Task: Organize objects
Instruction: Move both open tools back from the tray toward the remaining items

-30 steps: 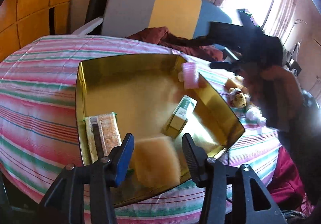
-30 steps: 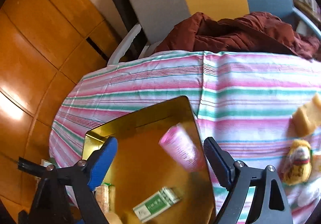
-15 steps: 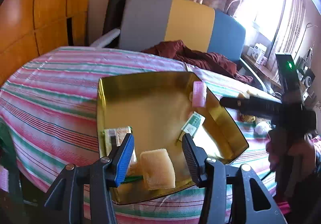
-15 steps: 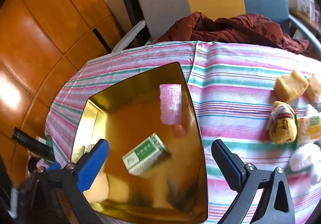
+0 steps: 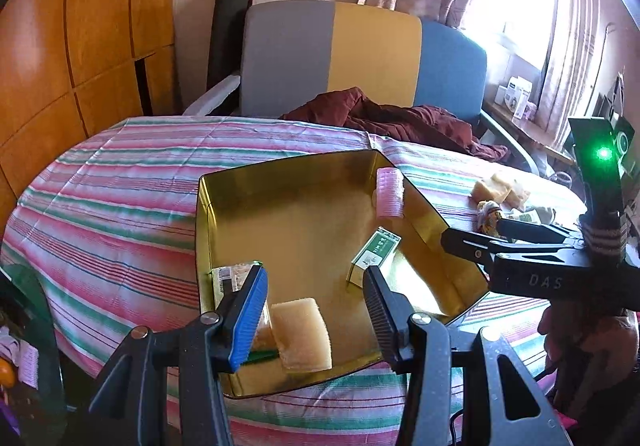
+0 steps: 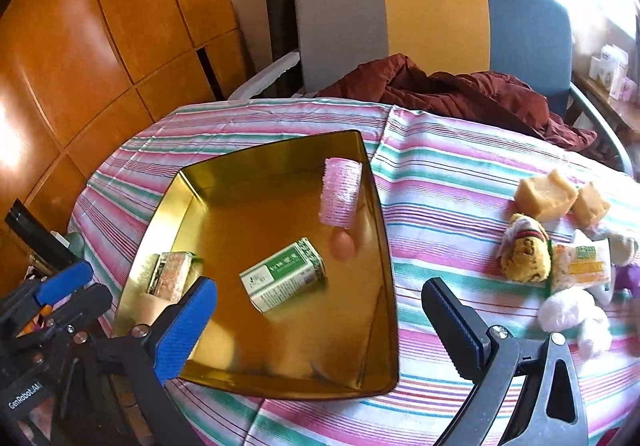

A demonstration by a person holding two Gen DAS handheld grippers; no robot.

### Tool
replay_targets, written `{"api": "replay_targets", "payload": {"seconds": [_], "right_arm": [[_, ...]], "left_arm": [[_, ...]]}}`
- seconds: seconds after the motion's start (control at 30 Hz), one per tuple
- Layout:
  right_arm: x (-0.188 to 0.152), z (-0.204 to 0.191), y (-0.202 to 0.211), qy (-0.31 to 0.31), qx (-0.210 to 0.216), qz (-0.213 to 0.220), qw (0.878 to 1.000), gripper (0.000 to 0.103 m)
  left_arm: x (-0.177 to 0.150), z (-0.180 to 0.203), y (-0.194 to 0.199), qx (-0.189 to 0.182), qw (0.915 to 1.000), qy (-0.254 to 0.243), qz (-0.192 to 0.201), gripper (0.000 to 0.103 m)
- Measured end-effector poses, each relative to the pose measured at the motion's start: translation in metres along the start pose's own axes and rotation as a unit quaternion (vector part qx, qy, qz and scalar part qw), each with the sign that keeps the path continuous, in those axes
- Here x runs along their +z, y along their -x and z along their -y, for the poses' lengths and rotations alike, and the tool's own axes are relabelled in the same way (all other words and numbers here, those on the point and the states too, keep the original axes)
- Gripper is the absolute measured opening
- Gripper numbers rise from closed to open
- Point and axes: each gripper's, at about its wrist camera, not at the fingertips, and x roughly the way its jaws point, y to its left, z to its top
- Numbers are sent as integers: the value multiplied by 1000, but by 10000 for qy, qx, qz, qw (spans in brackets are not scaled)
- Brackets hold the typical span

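pink roller (image 6: 340, 192) in gold tray (image 6: 384, 278), beyond wide-open right tool (image 6: 316, 320).

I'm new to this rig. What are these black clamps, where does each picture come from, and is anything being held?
No robot here: a person holds a two-finger gripper in each hand, each with a fisheye camera looking along its fingers. One picture is from the left gripper, the other from the right gripper. Both are open and hold nothing; the right's jaws have just been opening, nothing between them. On the striped tablecloth sits a gold tray with a pink roller, a green box, a sponge and a wrapped bar. More small things lie to the right of the tray.
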Motion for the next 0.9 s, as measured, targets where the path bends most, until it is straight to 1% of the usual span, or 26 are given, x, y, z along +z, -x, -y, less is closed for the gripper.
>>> {"api": "replay_targets", "payload": {"seconds": [0.2, 0.47, 0.7, 0.77, 0.9], "right_arm": [[-4, 15, 11, -129, -142, 106, 9998, 103], [-12, 49, 21, -383, -384, 94, 9985, 103], [-24, 98, 31, -758, -725, -44, 9945, 103], [-27, 120, 38, -892, -891, -54, 9920, 103], [-29, 162, 55, -1117, -1267, -57, 9856, 103]], "left_arm": [[1, 13, 2, 2, 9998, -218, 28, 50], [6, 34, 0, -239, 9985, -500, 1, 50], [13, 62, -7, -608, 9951, -769, -101, 50], [14, 72, -11, -664, 9941, -847, -155, 50], [15, 92, -20, -951, 9902, -949, -384, 50]]}}
